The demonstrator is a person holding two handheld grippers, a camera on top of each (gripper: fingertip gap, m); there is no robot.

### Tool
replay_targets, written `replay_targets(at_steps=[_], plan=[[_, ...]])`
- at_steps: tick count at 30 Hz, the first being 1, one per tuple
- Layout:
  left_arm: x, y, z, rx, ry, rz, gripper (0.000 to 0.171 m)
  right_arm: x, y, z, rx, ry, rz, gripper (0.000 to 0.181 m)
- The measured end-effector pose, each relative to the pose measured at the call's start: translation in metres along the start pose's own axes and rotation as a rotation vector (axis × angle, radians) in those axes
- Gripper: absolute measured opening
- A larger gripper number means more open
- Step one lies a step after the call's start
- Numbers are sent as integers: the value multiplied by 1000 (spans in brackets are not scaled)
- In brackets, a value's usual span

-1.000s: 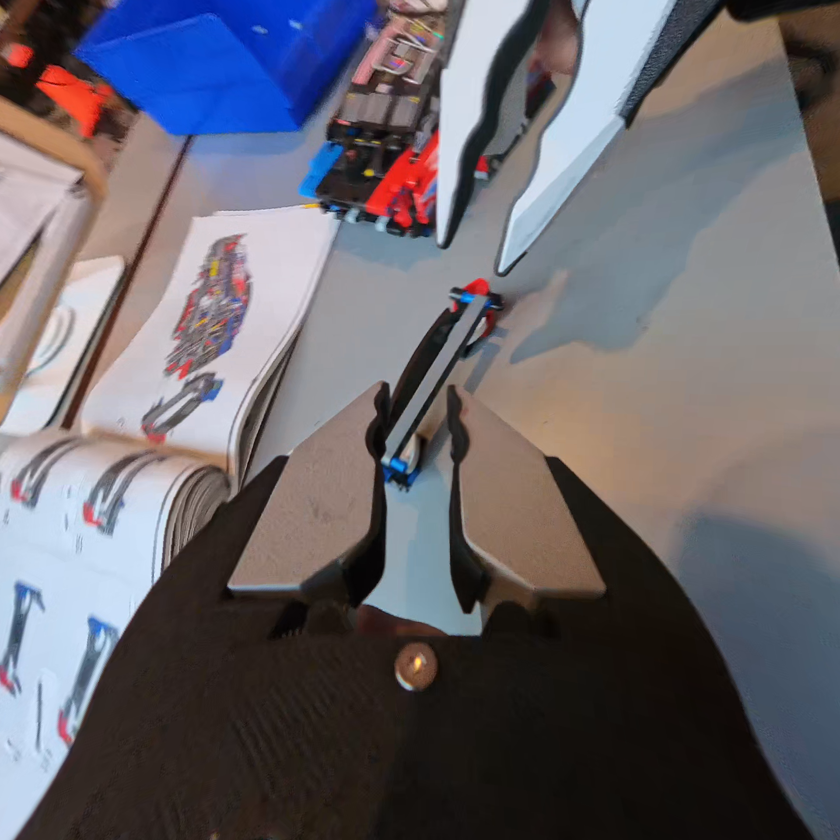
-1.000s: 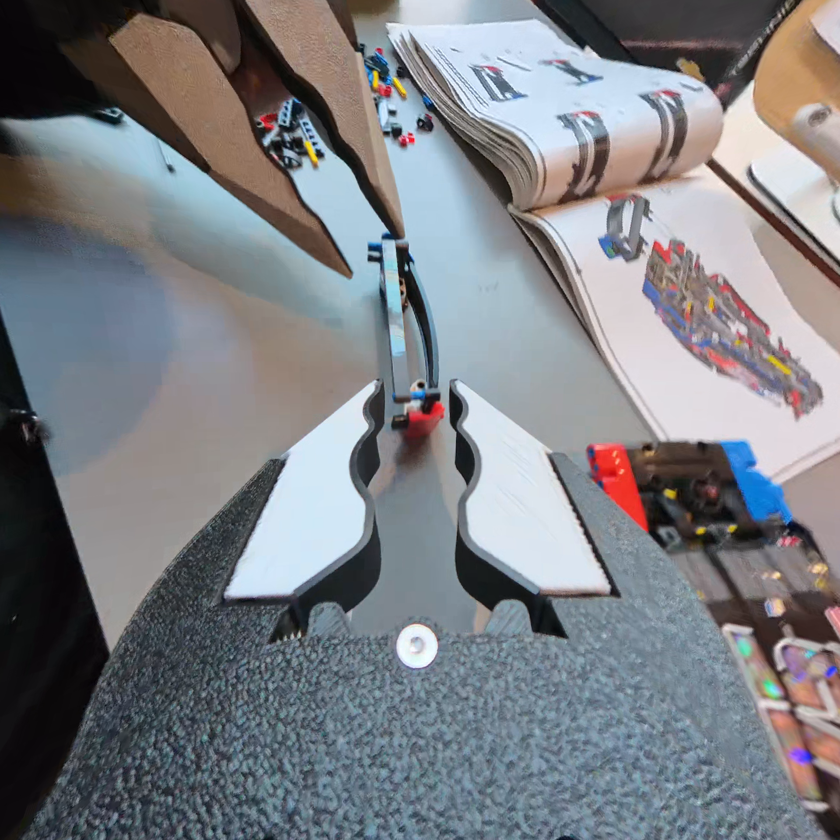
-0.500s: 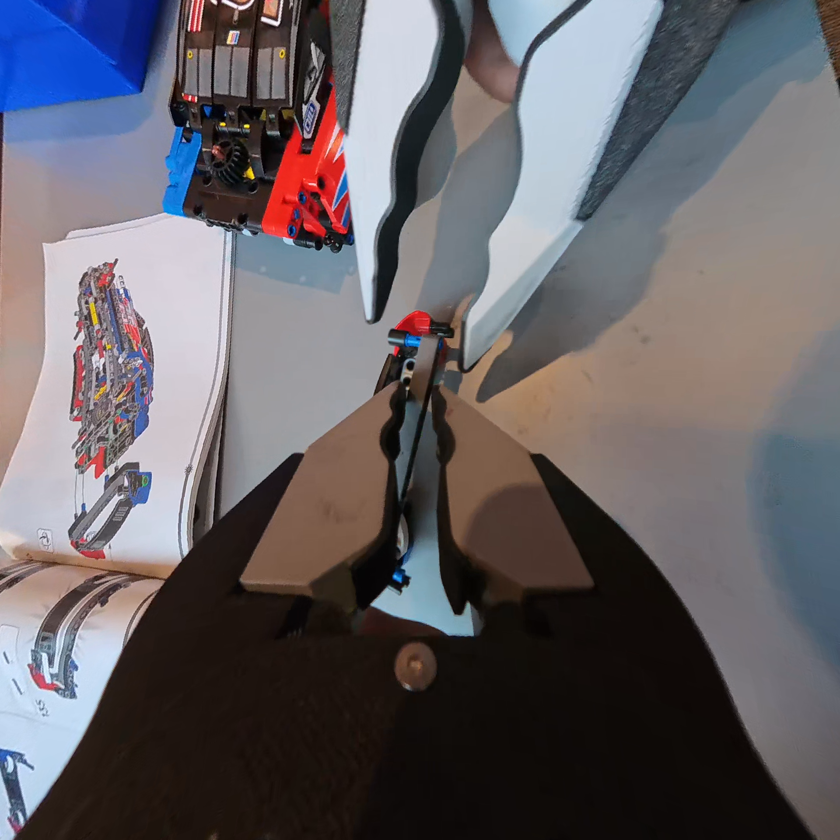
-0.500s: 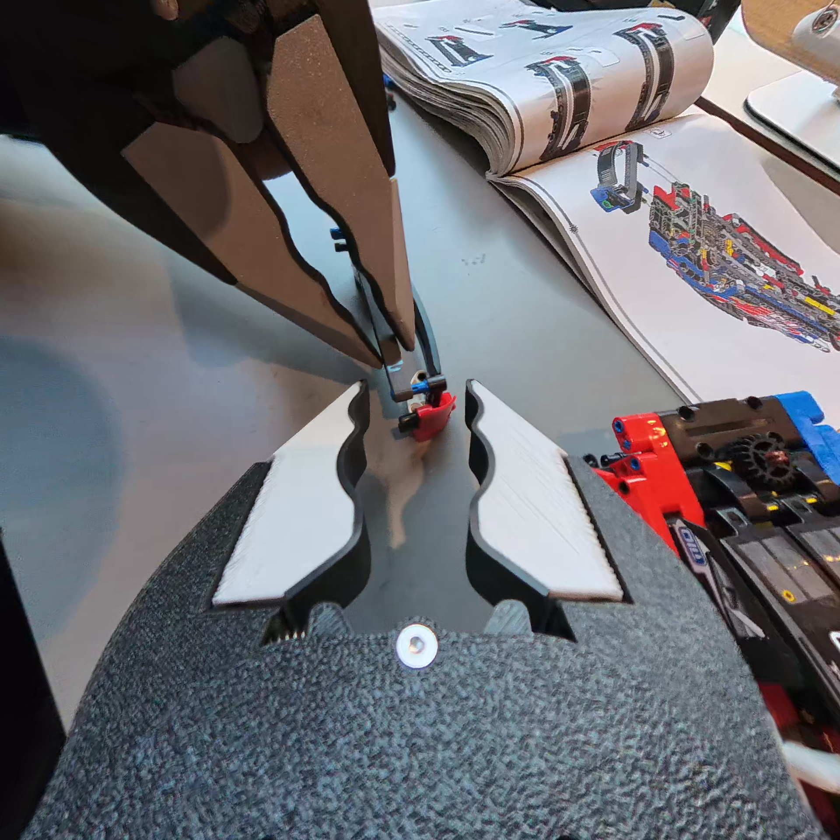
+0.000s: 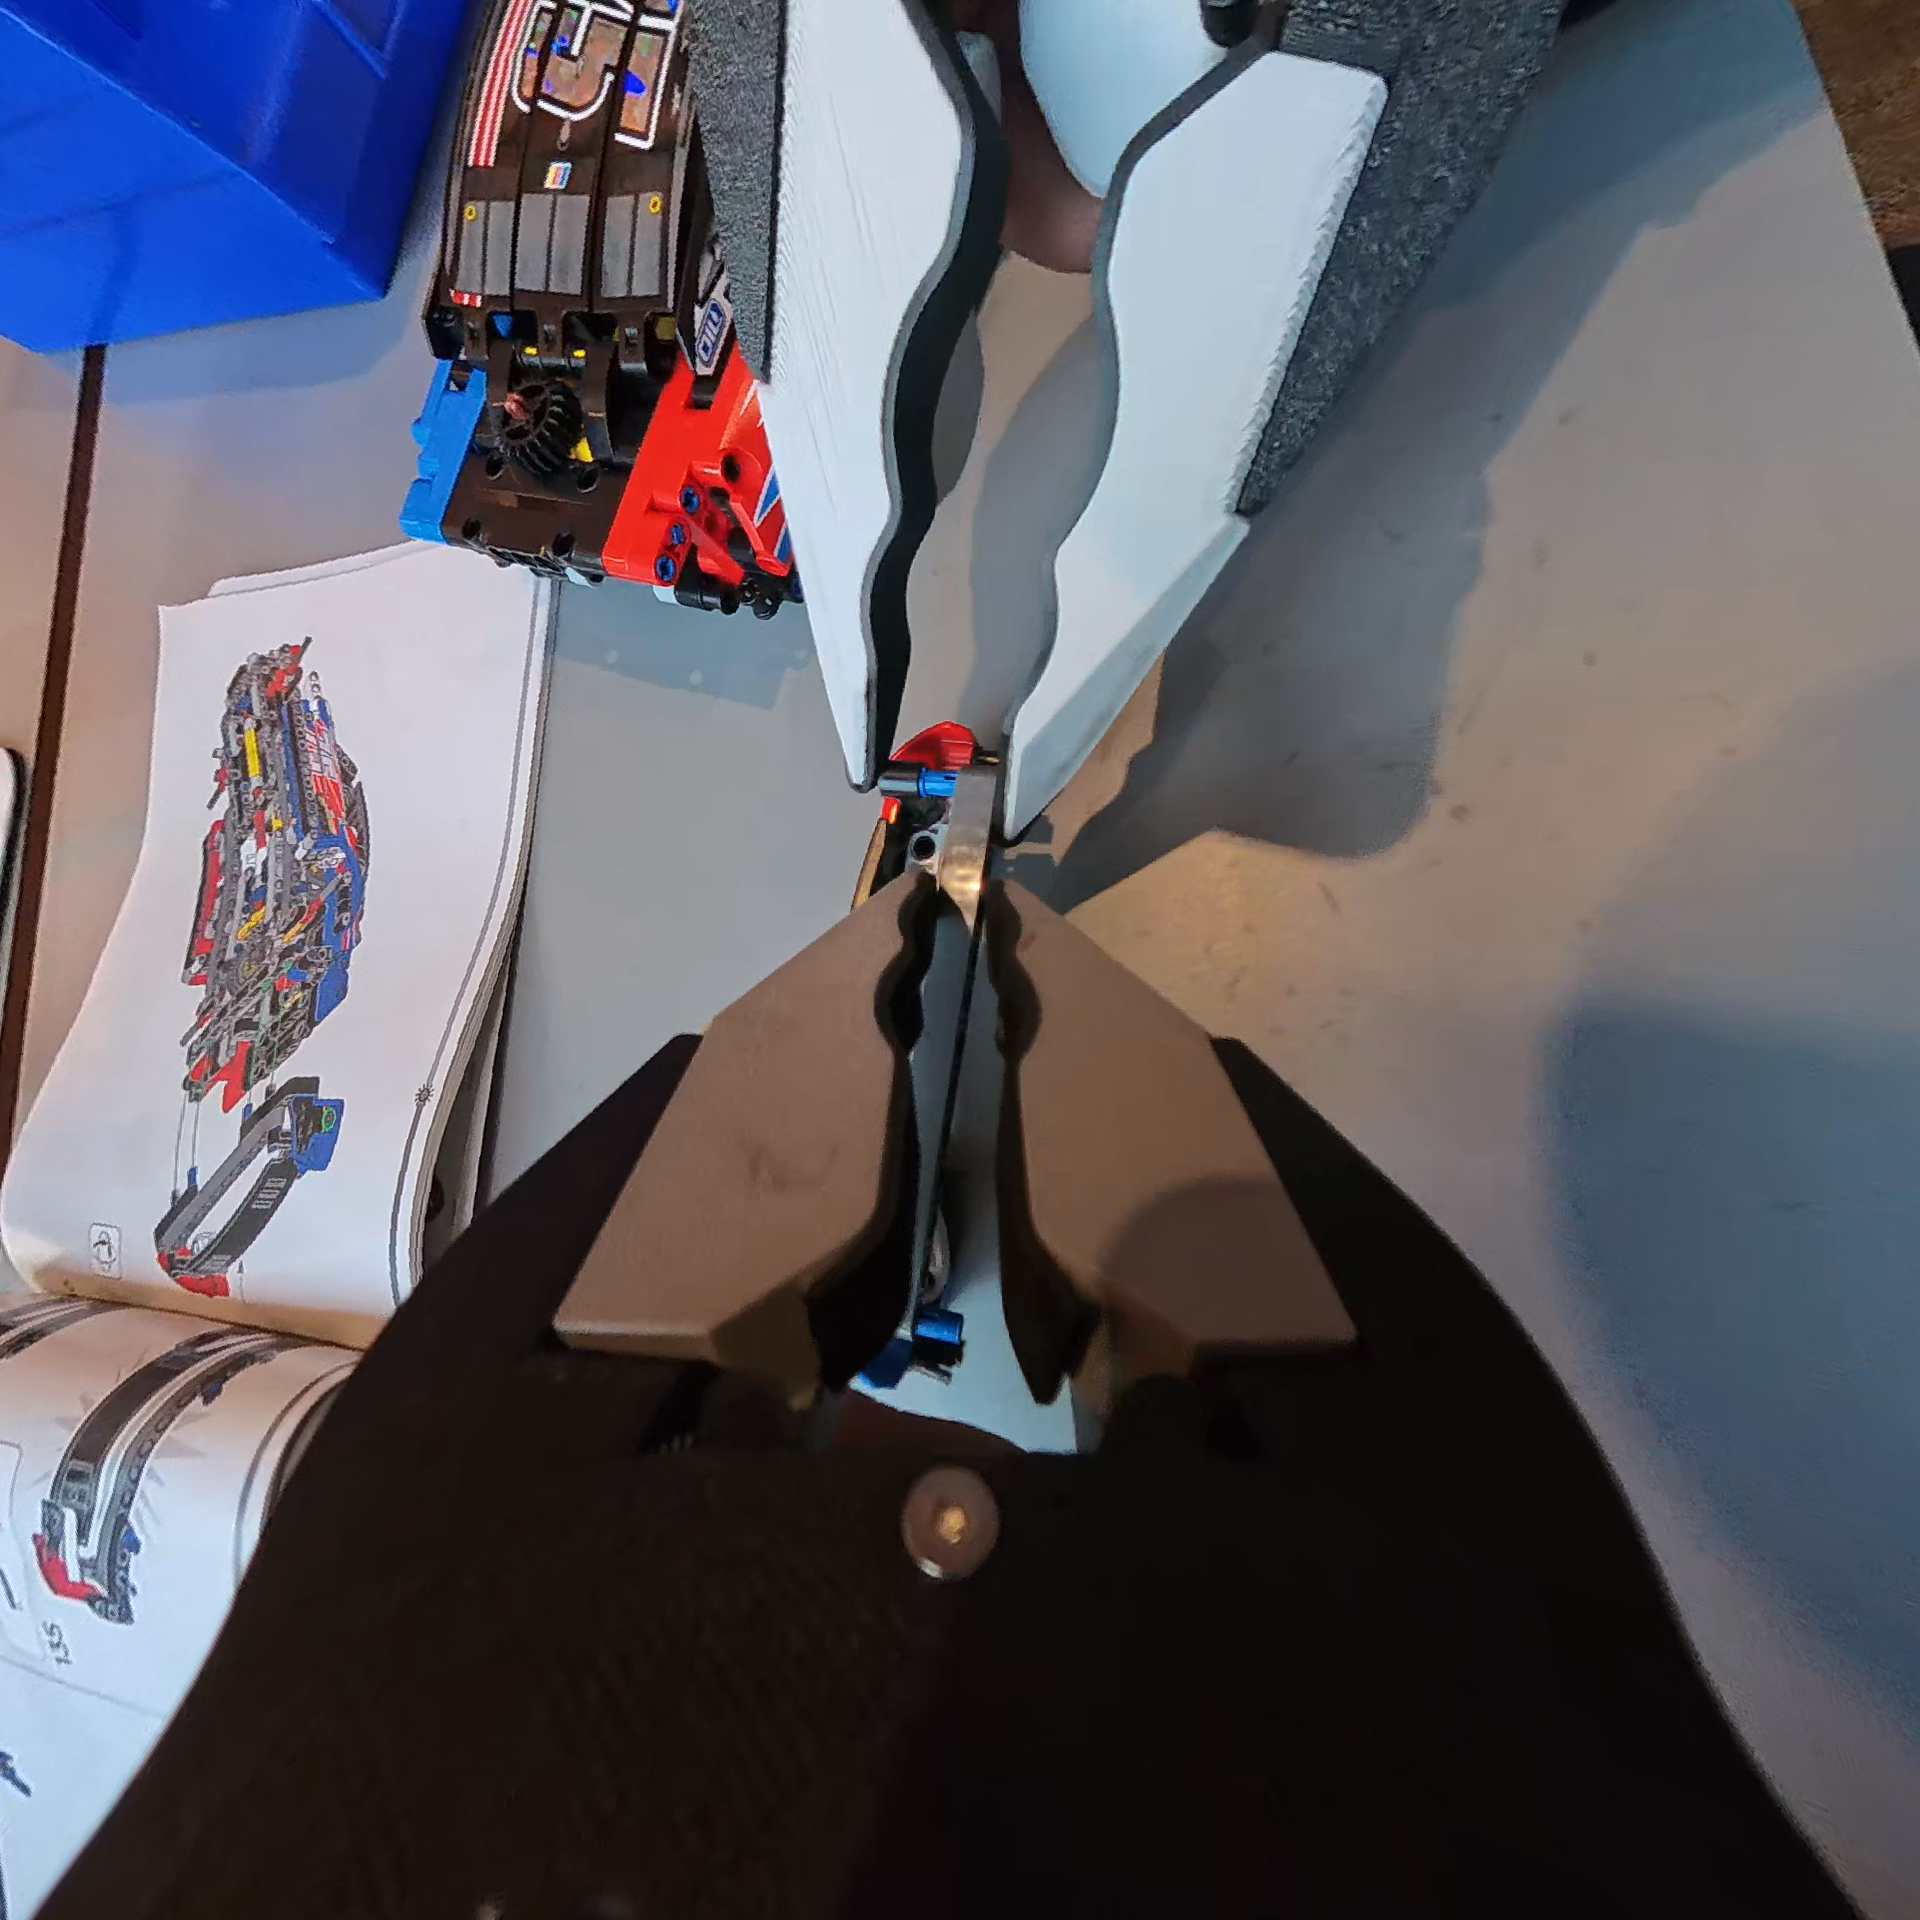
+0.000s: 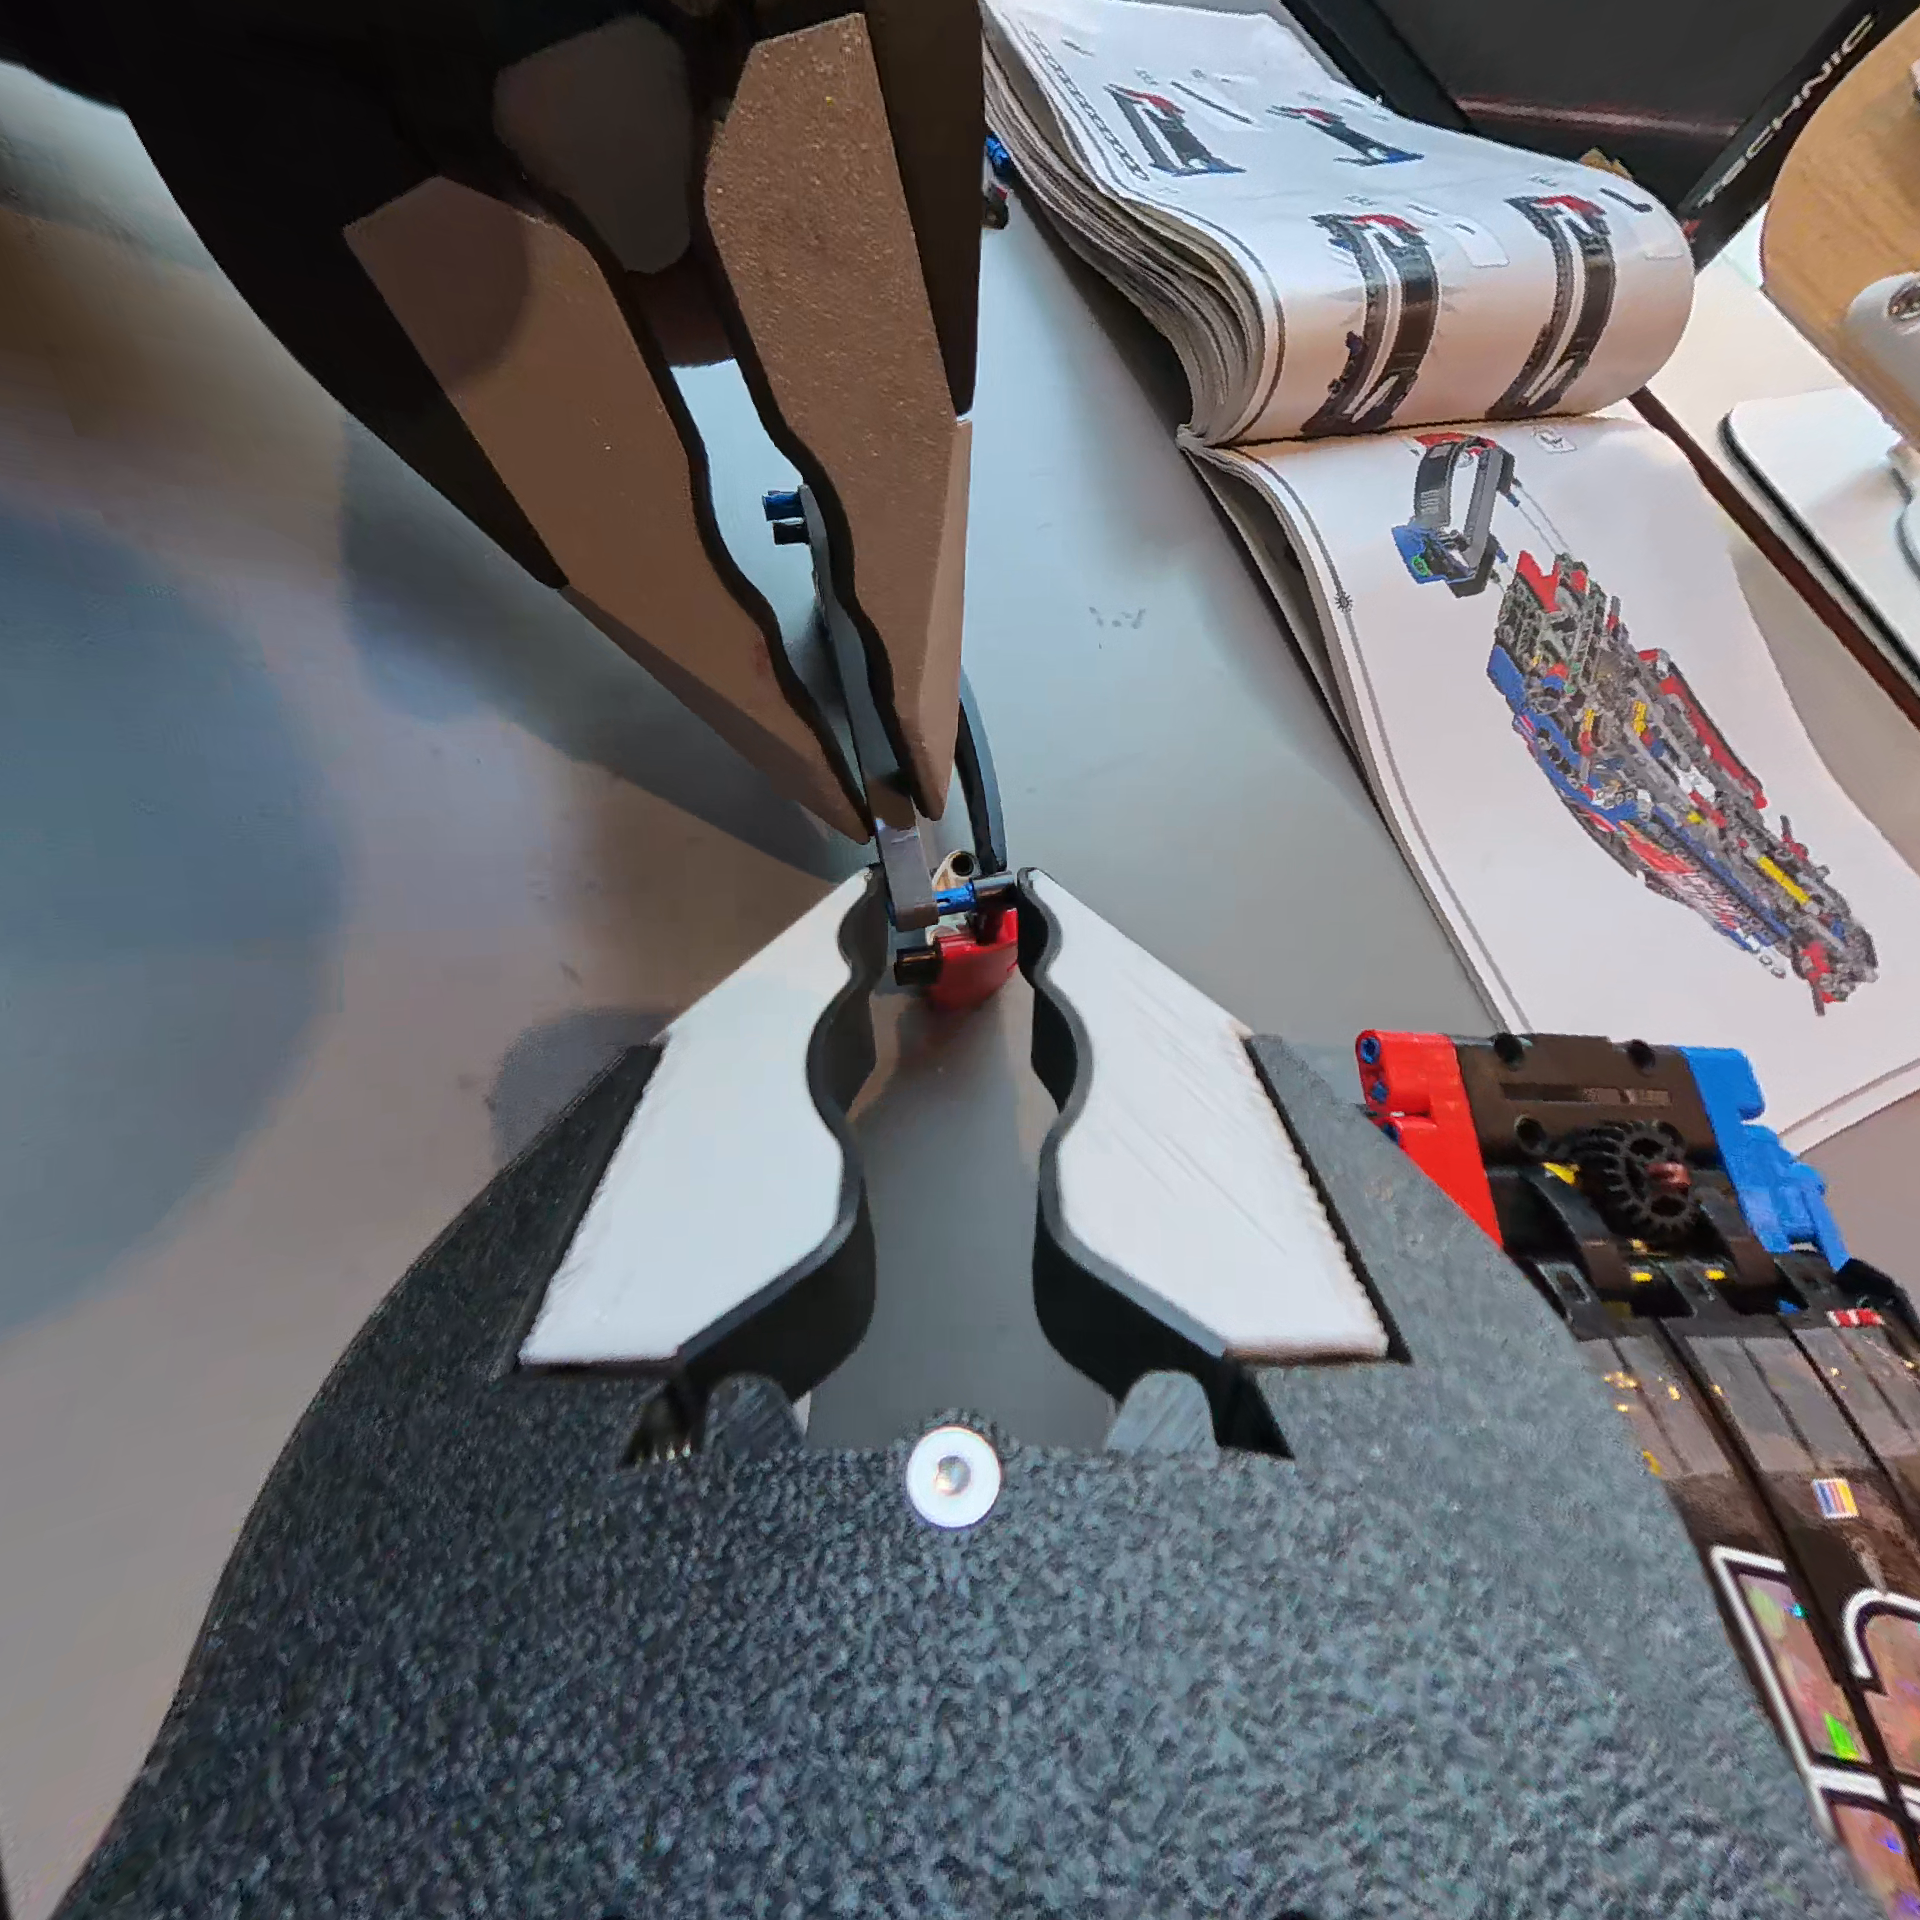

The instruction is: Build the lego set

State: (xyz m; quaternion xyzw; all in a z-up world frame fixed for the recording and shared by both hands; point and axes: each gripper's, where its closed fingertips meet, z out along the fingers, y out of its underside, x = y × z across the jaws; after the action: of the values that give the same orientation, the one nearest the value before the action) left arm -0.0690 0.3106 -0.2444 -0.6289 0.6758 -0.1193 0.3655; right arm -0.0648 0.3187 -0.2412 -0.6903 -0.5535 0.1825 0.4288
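A long, thin black and grey arch-shaped lego sub-assembly [image 5: 961, 831] lies on edge on the grey table [image 5: 1507, 831], with blue pins and a red part [image 5: 935, 743] at its far end. My left gripper [image 5: 951, 899], with brown fingers, is shut on its middle. My right gripper [image 6: 948, 881], with white fingers, faces it from the opposite side, and its tips press both sides of the end with the red part [image 6: 971, 961]. The right gripper also shows in the left wrist view [image 5: 940, 795], and the left gripper in the right wrist view [image 6: 899, 821].
The large black, red and blue lego car body [image 5: 582, 312] stands just beside the right gripper [image 6: 1662, 1195]. An open instruction book [image 5: 312, 935] lies to the left of the left gripper. A blue bin [image 5: 187, 156] stands at the far left corner. My two grippers' fingertips are within a few centimetres of each other.
My left gripper slid along the arch piece and shut on it. My right gripper moved in and narrowed its fingers onto the red end.
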Motion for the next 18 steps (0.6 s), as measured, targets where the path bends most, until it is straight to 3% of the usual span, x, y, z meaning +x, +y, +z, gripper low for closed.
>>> replay_targets(at_steps=[7,15,18], plan=[[2,0,0,-21,-55,9,6,-2,1,0,-133,-30,-96,23],[2,-1,1,-7,-27,-90,5,-2,3,-1,-241,-43,-231,22],[0,0,2,7,-33,-136,5,1,3,1,-264,-32,-206,23]])
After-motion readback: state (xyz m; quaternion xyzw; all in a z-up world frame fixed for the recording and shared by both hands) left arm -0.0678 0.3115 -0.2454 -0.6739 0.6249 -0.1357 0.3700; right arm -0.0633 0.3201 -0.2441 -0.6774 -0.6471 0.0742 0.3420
